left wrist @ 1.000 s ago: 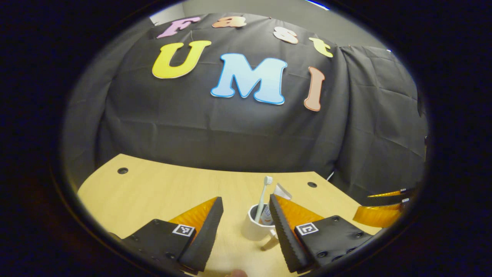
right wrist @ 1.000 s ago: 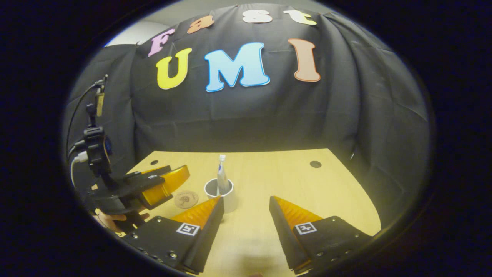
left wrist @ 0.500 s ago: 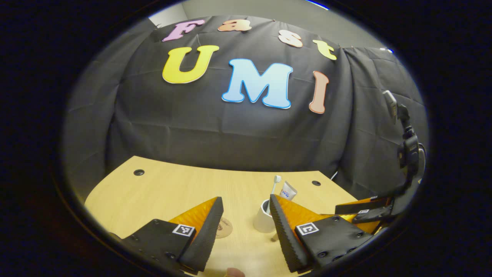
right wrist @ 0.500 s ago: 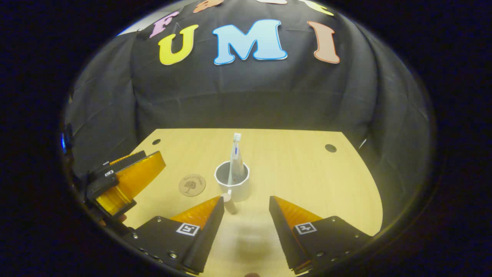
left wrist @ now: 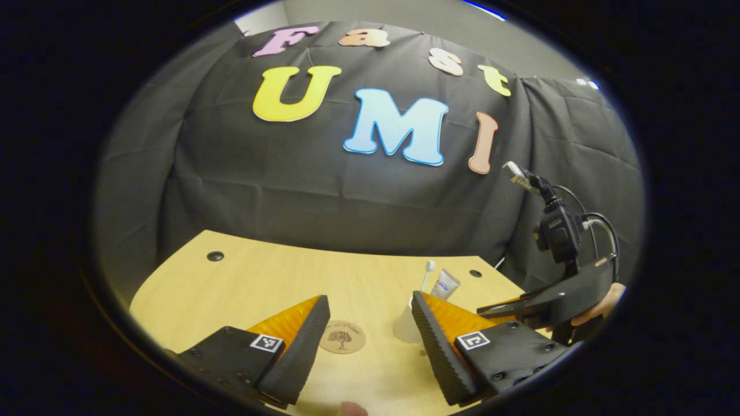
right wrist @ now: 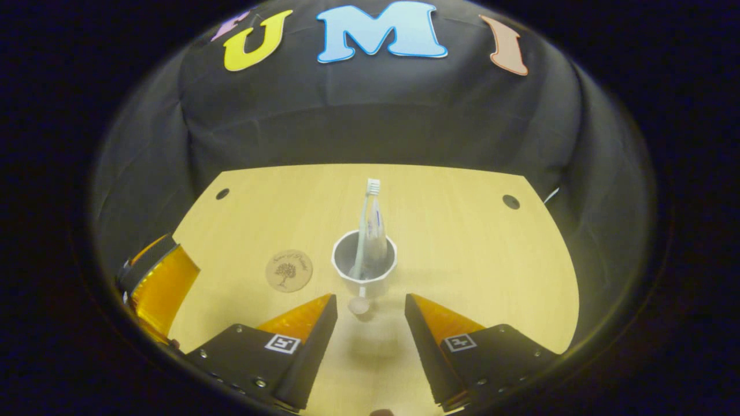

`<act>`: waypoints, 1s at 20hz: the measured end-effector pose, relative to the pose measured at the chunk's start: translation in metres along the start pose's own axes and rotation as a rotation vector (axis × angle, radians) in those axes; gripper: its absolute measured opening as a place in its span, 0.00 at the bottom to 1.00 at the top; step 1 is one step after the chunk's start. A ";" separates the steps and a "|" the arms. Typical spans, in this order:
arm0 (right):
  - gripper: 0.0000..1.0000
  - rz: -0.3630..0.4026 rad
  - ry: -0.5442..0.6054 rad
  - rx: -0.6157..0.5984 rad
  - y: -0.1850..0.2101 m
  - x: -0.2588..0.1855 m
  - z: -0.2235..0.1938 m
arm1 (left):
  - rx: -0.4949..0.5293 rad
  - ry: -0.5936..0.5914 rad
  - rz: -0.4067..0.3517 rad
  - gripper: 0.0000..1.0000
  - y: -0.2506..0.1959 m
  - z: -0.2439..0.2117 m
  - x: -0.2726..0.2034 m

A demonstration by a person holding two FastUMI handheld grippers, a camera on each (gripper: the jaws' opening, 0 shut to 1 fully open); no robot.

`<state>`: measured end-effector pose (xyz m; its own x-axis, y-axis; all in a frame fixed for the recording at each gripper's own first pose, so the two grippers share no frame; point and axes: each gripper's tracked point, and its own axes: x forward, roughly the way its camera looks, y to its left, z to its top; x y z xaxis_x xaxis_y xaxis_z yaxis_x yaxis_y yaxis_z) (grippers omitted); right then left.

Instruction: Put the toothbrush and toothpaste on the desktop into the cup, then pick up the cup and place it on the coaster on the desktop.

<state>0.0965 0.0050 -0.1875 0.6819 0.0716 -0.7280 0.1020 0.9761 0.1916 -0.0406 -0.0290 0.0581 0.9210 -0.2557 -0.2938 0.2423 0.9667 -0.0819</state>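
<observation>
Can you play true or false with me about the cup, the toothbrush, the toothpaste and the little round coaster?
1. The toothbrush stands in the cup. True.
2. The toothpaste lies flat on the desktop. False: it stands in the cup too.
3. The cup sits on the coaster. False: the coaster is bare, beside the cup.
4. The right gripper is open, with the cup's handle between its fingers. True.
5. The left gripper squeezes the cup. False: it is open and holds nothing.
</observation>
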 end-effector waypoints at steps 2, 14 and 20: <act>0.75 0.002 0.033 0.010 0.005 0.010 -0.002 | -0.001 0.004 -0.013 0.93 0.009 0.001 0.001; 0.73 -0.023 0.275 -0.032 0.013 0.066 -0.021 | -0.063 0.044 -0.019 0.93 0.032 -0.007 0.012; 0.75 -0.024 0.365 -0.017 0.009 0.081 -0.032 | -0.075 0.056 -0.009 0.93 0.036 -0.011 0.018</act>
<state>0.1295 0.0259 -0.2664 0.3758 0.1138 -0.9197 0.1009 0.9815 0.1627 -0.0189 0.0017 0.0395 0.8997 -0.2663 -0.3458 0.2252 0.9619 -0.1549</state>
